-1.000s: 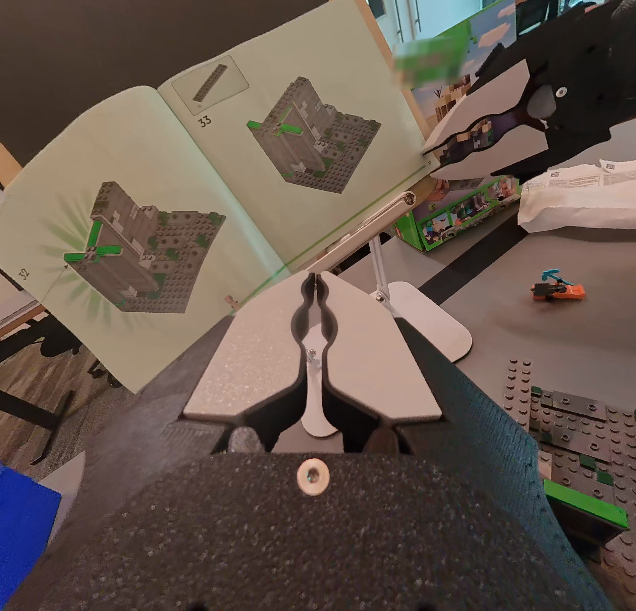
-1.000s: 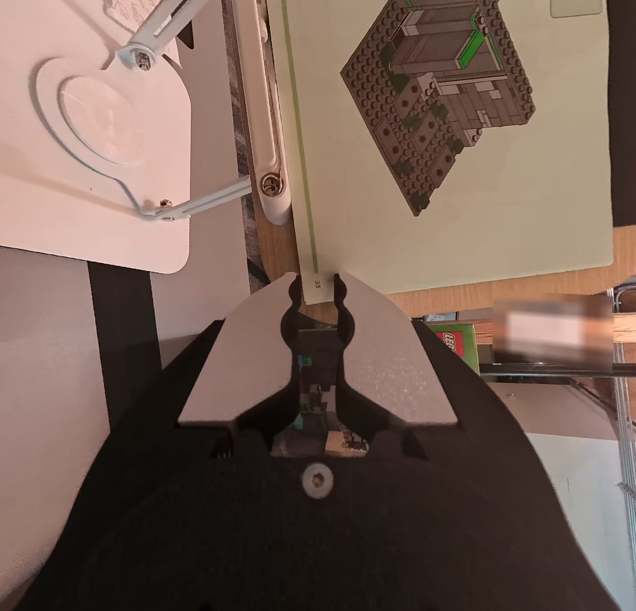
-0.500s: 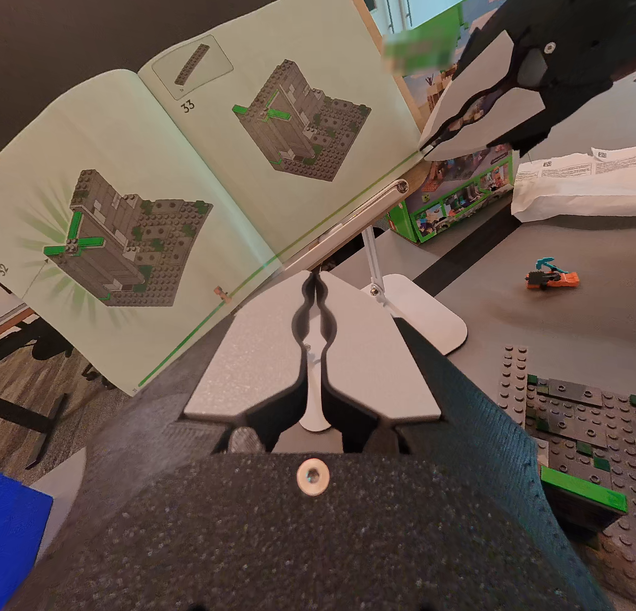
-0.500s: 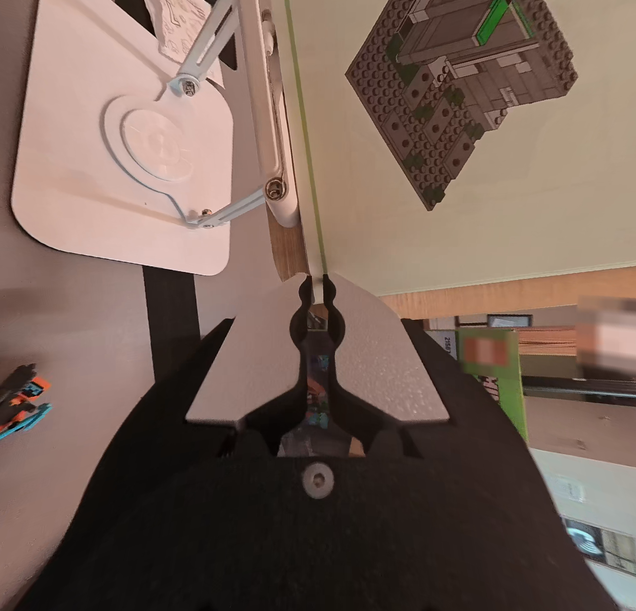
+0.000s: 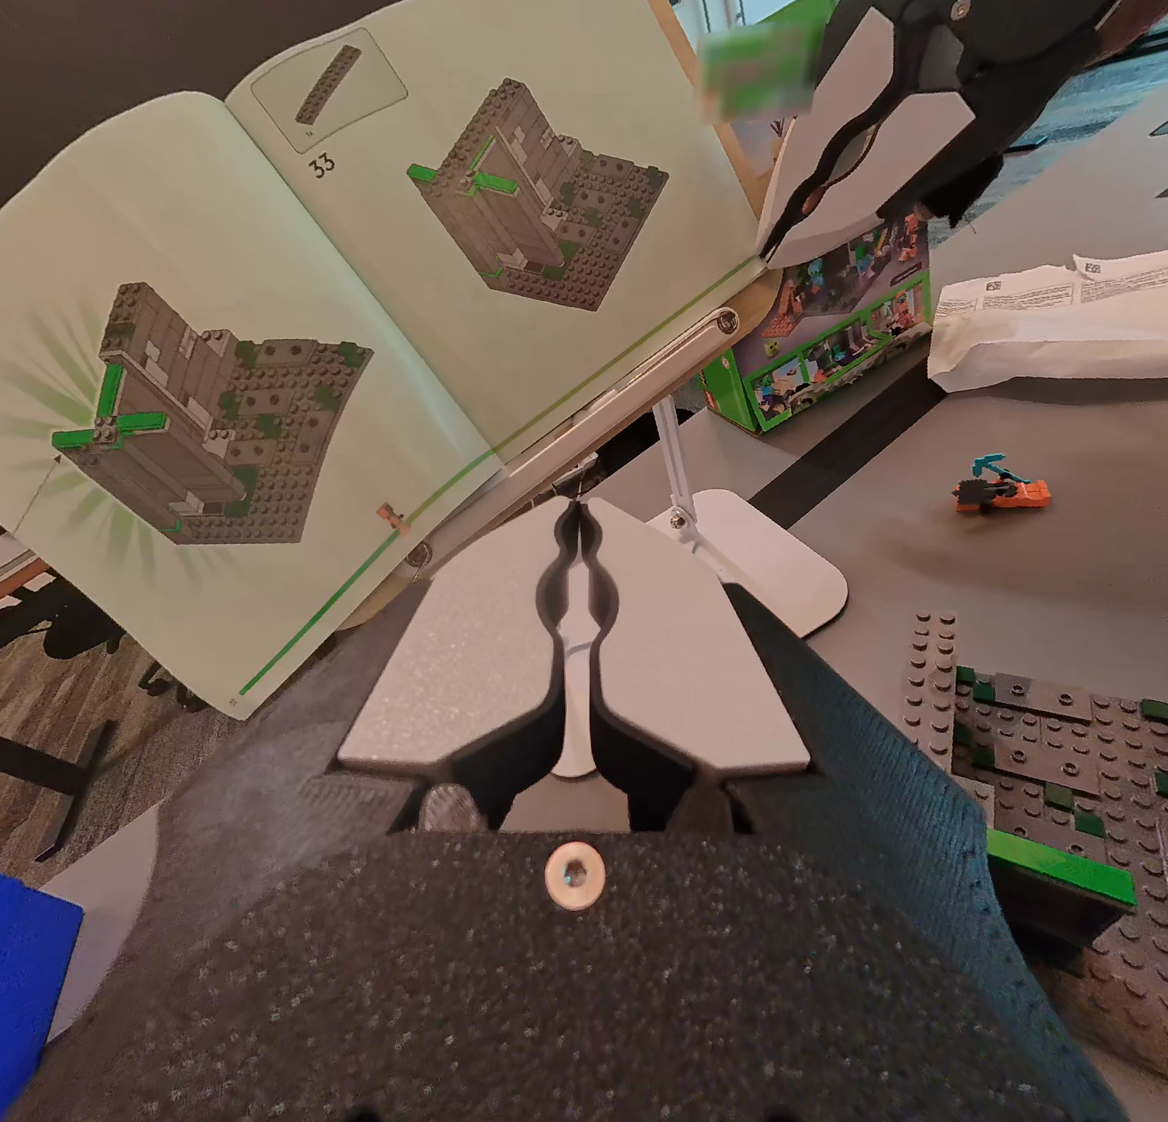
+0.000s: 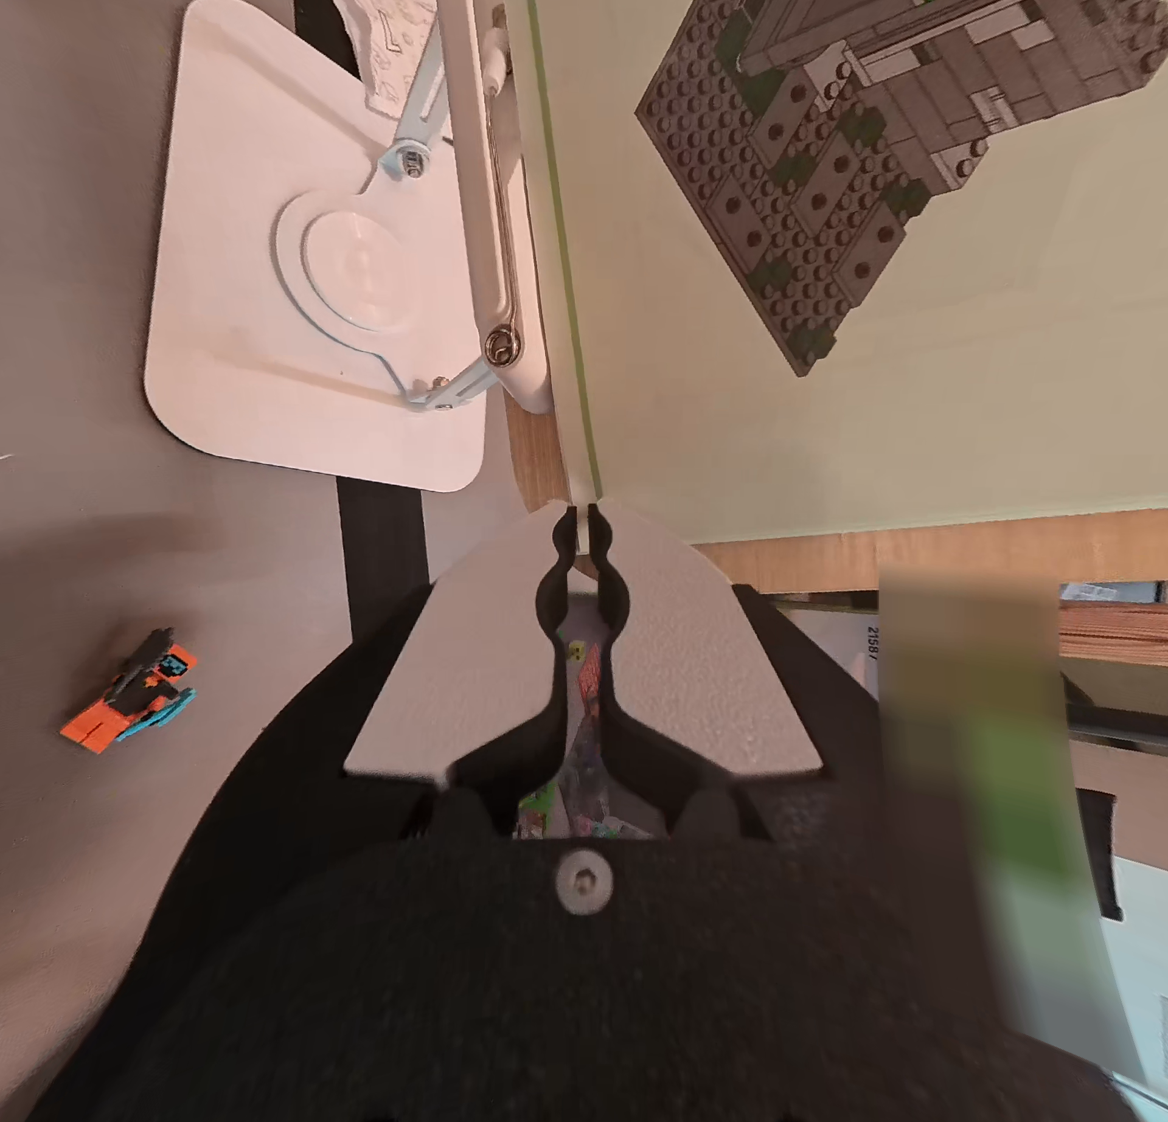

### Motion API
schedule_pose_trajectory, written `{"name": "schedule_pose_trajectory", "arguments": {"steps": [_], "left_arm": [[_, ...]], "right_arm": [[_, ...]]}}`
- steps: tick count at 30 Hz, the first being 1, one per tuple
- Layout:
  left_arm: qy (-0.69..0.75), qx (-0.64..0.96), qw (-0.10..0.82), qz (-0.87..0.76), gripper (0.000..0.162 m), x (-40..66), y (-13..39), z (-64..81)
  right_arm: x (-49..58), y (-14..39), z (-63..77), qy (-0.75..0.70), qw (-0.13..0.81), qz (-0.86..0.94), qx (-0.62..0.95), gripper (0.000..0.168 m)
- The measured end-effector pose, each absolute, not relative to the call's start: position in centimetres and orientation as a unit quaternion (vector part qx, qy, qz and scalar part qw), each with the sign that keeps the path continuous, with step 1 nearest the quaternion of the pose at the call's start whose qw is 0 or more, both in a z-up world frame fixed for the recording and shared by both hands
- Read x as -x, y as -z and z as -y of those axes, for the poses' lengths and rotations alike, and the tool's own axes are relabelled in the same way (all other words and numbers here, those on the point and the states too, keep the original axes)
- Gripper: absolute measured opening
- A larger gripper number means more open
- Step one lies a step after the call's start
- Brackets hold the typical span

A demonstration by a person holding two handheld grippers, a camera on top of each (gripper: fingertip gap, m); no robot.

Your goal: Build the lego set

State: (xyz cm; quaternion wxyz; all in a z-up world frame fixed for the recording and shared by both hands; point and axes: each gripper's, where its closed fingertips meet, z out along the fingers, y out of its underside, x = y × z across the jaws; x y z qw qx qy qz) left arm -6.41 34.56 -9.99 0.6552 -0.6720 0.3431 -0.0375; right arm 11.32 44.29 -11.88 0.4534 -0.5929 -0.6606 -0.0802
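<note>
In the left wrist view, a blue object [image 5: 28, 965] is seen at the far left edge. Above it, the open instruction booklet [image 5: 354, 308] is propped on a white book stand [image 5: 752, 561] with a wooden backing; two pale green pages with drawings of a grey and green build are displayed. The left tongs [image 5: 576, 510] are seen in the centre foreground, pressed together with nothing between them, their tips just below the stand's lower ledge. To the right, the lower right corner of the right-hand page is pinched by the right tongs [image 5: 768, 251]. Behind them a green Lego box [image 5: 834, 359] is stood on the grey bench [image 5: 1011, 586], and a white paper bag [image 5: 1049, 327] is laid to its right. A small orange and teal figure [image 5: 998, 491] is seen lying alone on the bench. At the lower right, the partly built Lego set [image 5: 1036, 750], a dark grey studded baseplate with dark green tiles and a bright green plate at its near edge, is rested on the bench, well apart from both tongs.

In the right wrist view, the scene is turned sideways. The orange and teal figure [image 6: 129, 693] is seen at the left, the stand's white base [image 6: 253, 333] above it. The right tongs [image 6: 583, 510] are shown clamped on the page corner of the booklet [image 6: 821, 428].
</note>
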Motion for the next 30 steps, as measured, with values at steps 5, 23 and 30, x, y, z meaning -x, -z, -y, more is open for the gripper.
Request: {"name": "schedule_pose_trajectory", "arguments": {"steps": [5,23,30], "left_arm": [[0.039,0.674,0.654,-0.341,0.0,6.6,10.1,-34.5],[0.046,0.678,0.648,-0.344,0.002,6.5,10.7,-34.3],[0.047,0.654,0.658,-0.369,0.009,3.8,9.2,-34.4]], "right_arm": [[-11.3,12.1,-44.3,0.058,0.43,0.66,0.614,0.0],[-11.1,10.8,-42.1,-0.061,0.347,0.644,0.679,0.0],[-9.9,8.8,-40.3,-0.079,0.373,0.647,0.66,0.0]]}}
